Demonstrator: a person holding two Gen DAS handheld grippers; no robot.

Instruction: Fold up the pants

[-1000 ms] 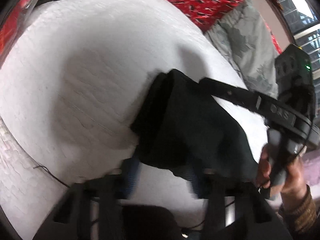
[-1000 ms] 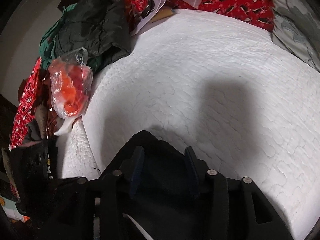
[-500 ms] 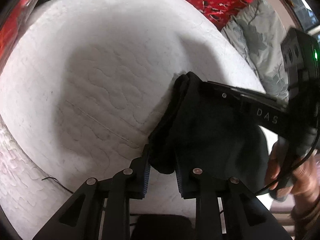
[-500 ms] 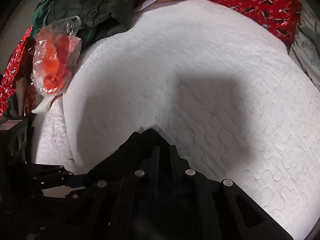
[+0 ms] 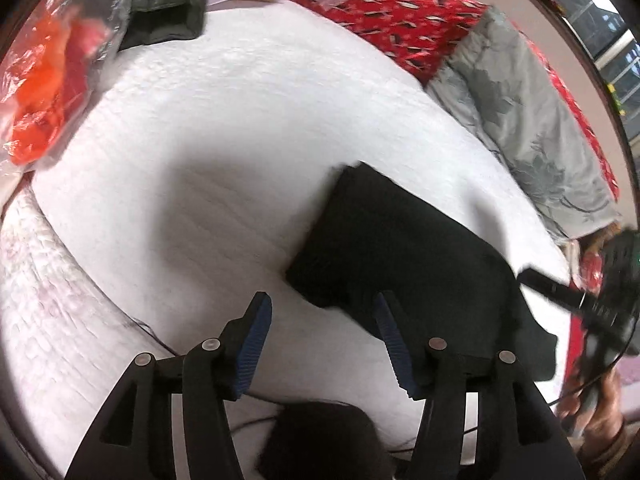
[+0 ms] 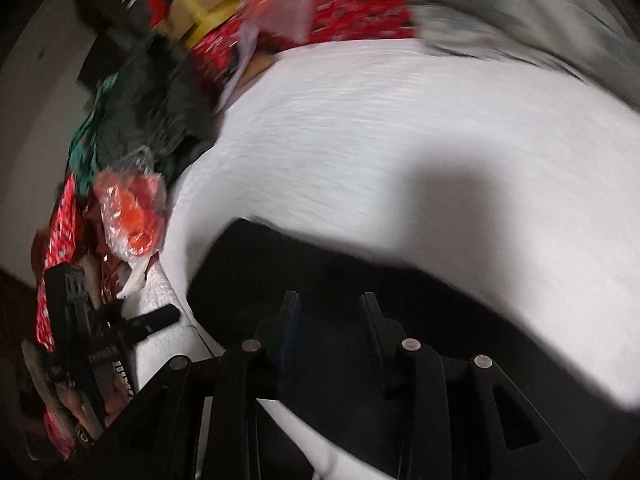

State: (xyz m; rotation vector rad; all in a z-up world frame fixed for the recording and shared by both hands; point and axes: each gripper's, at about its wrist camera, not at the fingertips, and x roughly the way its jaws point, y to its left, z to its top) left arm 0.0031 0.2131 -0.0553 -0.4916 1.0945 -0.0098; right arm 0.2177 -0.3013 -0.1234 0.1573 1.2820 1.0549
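Since the frames a second and half a second back, both grippers have let go of the black pants (image 5: 400, 248): then each had a fold of cloth between its pads; now the garment lies flat on the bed (image 5: 248, 128) as a compact dark rectangle and the tools are drawing off it.

Left side: the left gripper (image 5: 322, 336) stands clear above the white quilted cover, jaws apart and opening, nothing between them. Its right-hand pad overlaps the near edge of the pants in this view; contact cannot be confirmed. A bag of orange items (image 5: 44, 80) and dark clothing (image 5: 168, 12) lie along the bed's far left edge, apart from the work.

Centre: the pants sit right of the bed's middle, towards its near edge, edges fairly square, with no loose leg visible.

Right side: the right gripper (image 6: 330, 332) hangs over the pants, jaws part-open and opening. The black cloth fills the view between the pads, but appears to lie beneath them, not pinched; motion blur limits certainty. A grey pillow (image 5: 520, 128) and red patterned fabric (image 5: 404, 28) line the far right edge.

Assessment: the step in hand is release after a fold. The garment looks folded small, so the task is judged near completion. The next move calls for either a final fold, taking the short edge at two corners, or simply pressing the stack flat and withdrawing without snagging it.
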